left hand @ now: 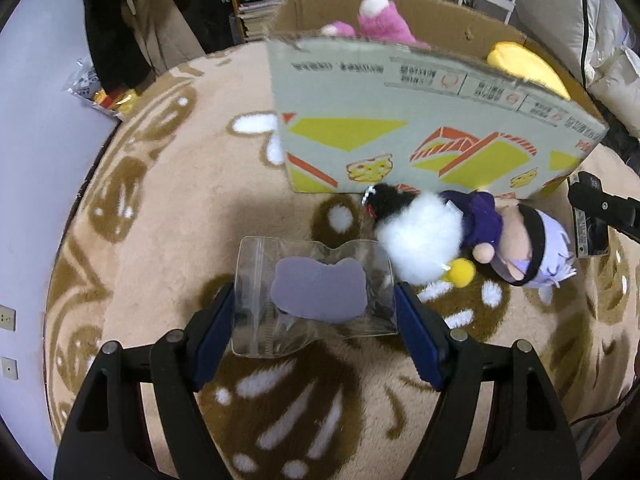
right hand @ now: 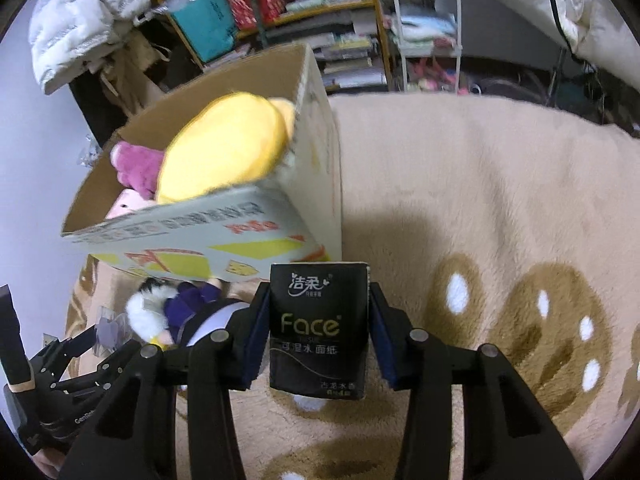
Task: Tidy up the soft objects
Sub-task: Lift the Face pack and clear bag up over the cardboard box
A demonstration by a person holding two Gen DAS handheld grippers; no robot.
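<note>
My left gripper is shut on a clear zip pouch with a grey-purple cat-shaped patch, held over the rug. My right gripper is shut on a black "Face" tissue pack, held above the rug beside the box corner. An open cardboard box stands ahead, also in the right wrist view; it holds a yellow plush and a pink plush. A white-and-black fluffy plush and a purple-clad doll lie on the rug against the box front.
The beige rug with brown paw prints covers the floor. Shelves with boxes stand behind, coats hang at the left, white bedding lies at the right. The right gripper shows at the left wrist view's right edge.
</note>
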